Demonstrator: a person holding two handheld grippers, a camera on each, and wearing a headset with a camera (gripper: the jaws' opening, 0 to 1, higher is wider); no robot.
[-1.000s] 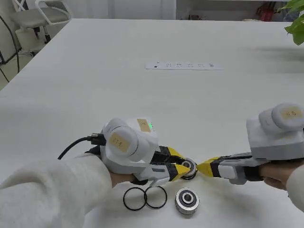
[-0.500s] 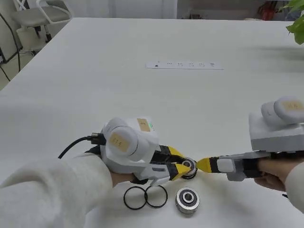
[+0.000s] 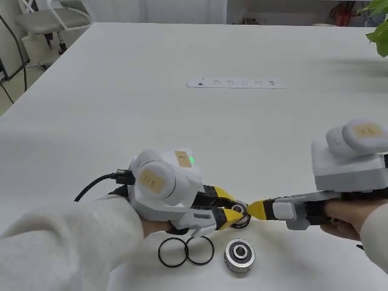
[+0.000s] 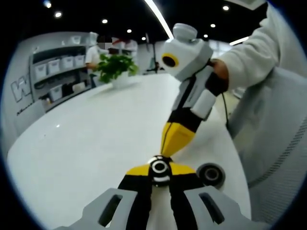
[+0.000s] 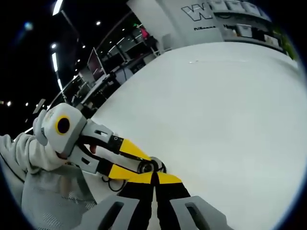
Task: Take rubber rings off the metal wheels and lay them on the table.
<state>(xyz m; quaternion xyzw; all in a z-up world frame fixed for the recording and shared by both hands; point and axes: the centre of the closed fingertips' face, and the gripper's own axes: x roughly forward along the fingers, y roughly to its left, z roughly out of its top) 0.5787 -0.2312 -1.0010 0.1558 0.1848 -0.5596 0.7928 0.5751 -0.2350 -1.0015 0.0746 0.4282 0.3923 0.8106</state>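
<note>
My left gripper [image 3: 232,214] is shut on a small metal wheel [image 3: 240,212] just above the table, and the wheel [image 4: 159,170] sits between its yellow tips. The right gripper [image 3: 251,210] comes in from the right with its jaws together, its tips against the wheel's [image 5: 146,166] rim. I cannot tell whether a rubber ring is pinched there. The right gripper [image 4: 175,138] points down at the held wheel, and the left gripper [image 5: 125,152] reaches in from the left. Two black rubber rings [image 3: 173,252] [image 3: 200,250] lie side by side on the white table [image 3: 182,133]. A second wheel [image 3: 240,254] [image 4: 211,175] lies beside them.
A white power strip [image 3: 235,83] lies flat at mid-table. A black cable [image 3: 94,185] trails from the left gripper. An office chair [image 3: 48,24] stands past the far left corner, and plant leaves [image 3: 379,27] show at the far right.
The right gripper has slid a little to the left, bringing its tips up against the held wheel. The left gripper, rings and loose wheel have stayed put.
</note>
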